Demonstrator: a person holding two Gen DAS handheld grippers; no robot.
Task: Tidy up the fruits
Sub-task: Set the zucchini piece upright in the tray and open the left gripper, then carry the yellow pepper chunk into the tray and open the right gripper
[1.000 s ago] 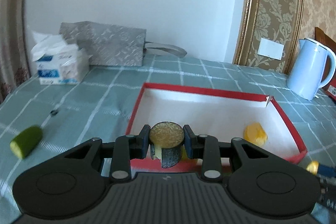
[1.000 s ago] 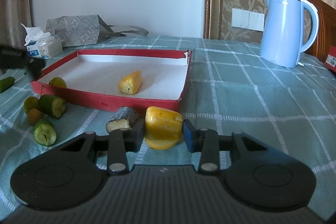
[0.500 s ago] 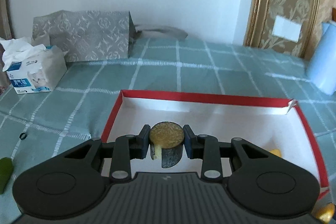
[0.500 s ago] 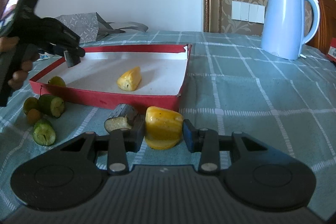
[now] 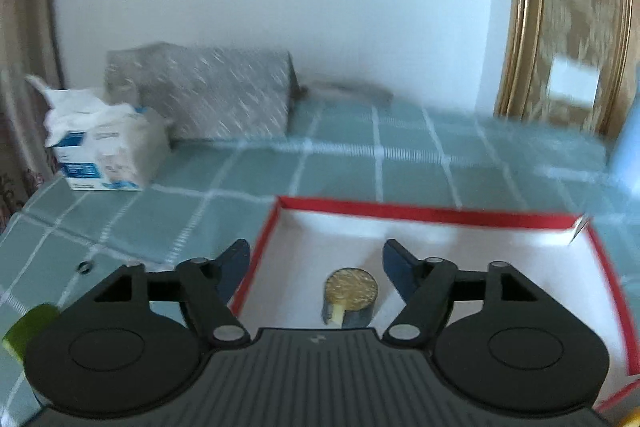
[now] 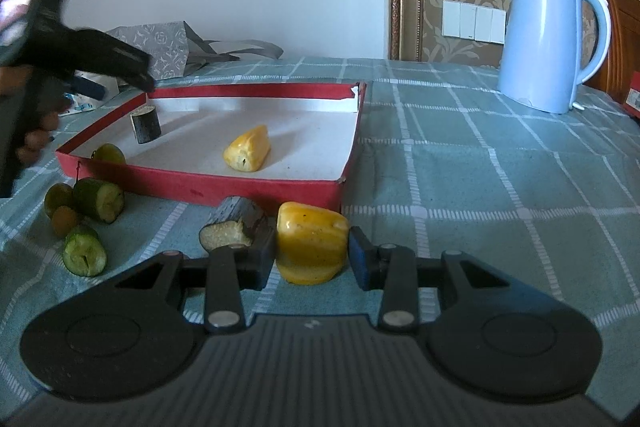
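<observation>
The left gripper (image 5: 316, 263), jaws just sprung wide, has freed the eggplant chunk (image 5: 351, 297) standing upright in the red tray (image 5: 420, 213) (at its 9 o'clock corner); a careless withdrawal could topple it. The right gripper (image 6: 312, 255) clamps the yellow pepper piece (image 6: 310, 241).

Inside the red-walled tray (image 6: 192, 187), a dark eggplant stub (image 6: 145, 123) stands upright near its far left corner, a yellow pepper piece (image 6: 248, 155) lies near its middle, and a small green fruit (image 6: 109, 153) sits against its near left wall. Just outside the tray's near wall lie another eggplant piece (image 6: 234, 225), a second yellow pepper chunk (image 6: 311, 243), two cucumber pieces (image 6: 99, 199) and small round fruits (image 6: 58, 197).
</observation>
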